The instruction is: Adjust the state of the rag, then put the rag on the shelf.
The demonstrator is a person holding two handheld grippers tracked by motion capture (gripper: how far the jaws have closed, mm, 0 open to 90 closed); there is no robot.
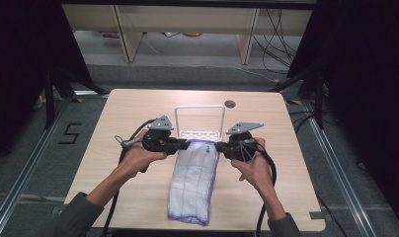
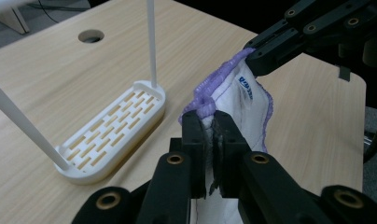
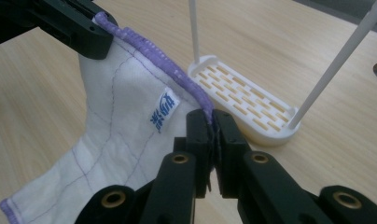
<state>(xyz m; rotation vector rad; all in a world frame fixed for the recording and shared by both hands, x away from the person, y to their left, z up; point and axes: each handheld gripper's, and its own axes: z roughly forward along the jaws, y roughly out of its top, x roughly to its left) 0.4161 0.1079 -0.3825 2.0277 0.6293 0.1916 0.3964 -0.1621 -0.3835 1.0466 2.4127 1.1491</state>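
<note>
Left gripper [image 1: 183, 144]: fingers clamping the cloth's [image 1: 195, 180] purple-edged top corner.
Right gripper [image 1: 221, 146]: fingers pinching the opposite corner.
Cloth: hanging down, trailing onto the bench [image 1: 138, 111].
White rack [image 1: 200, 121]: standing just behind.

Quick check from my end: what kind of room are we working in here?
Probably a lab or recording booth, not a home: black curtains flank the wooden table, loose cables lie on the floor behind, and a taped "5" marks the floor.
</note>
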